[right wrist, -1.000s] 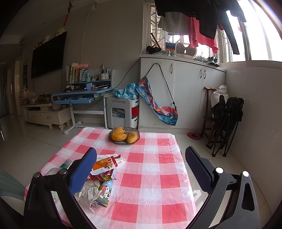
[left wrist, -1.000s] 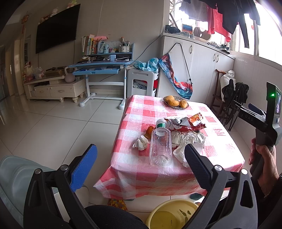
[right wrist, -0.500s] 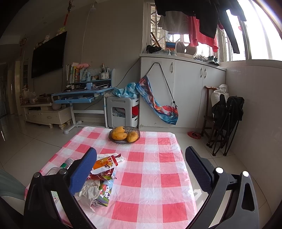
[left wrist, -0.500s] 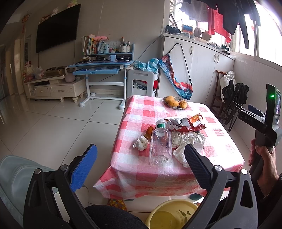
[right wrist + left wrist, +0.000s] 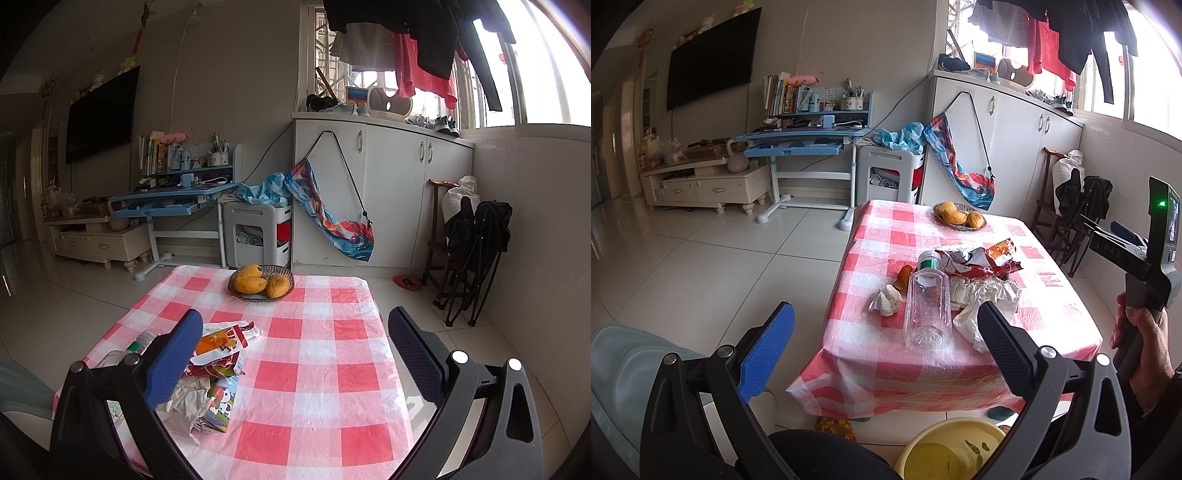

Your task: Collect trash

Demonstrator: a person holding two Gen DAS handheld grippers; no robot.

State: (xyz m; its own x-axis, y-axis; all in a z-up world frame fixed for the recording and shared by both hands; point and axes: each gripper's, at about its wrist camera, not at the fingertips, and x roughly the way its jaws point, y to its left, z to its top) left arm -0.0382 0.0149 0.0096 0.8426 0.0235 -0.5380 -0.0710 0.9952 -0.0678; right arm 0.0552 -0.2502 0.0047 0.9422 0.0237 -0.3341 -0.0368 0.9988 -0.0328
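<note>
A low table [image 5: 886, 236] under a red-and-white checked cloth carries the trash at its near left end. The biggest piece, a clear plastic bottle [image 5: 927, 306], lies on its side, its long axis running along the table, green cap toward the fruit basket [image 5: 960, 218] and base toward the near edge. Crumpled wrappers [image 5: 979, 258] and white paper [image 5: 982, 299] lie just right of it; a small tissue wad [image 5: 886, 301] sits at its left. A yellow bin [image 5: 945, 450] stands on the floor below. The left gripper [image 5: 886, 343] hangs short of the table, spread wide, holding nothing. The right gripper [image 5: 295, 347] hovers above the cloth, equally spread and empty.
</note>
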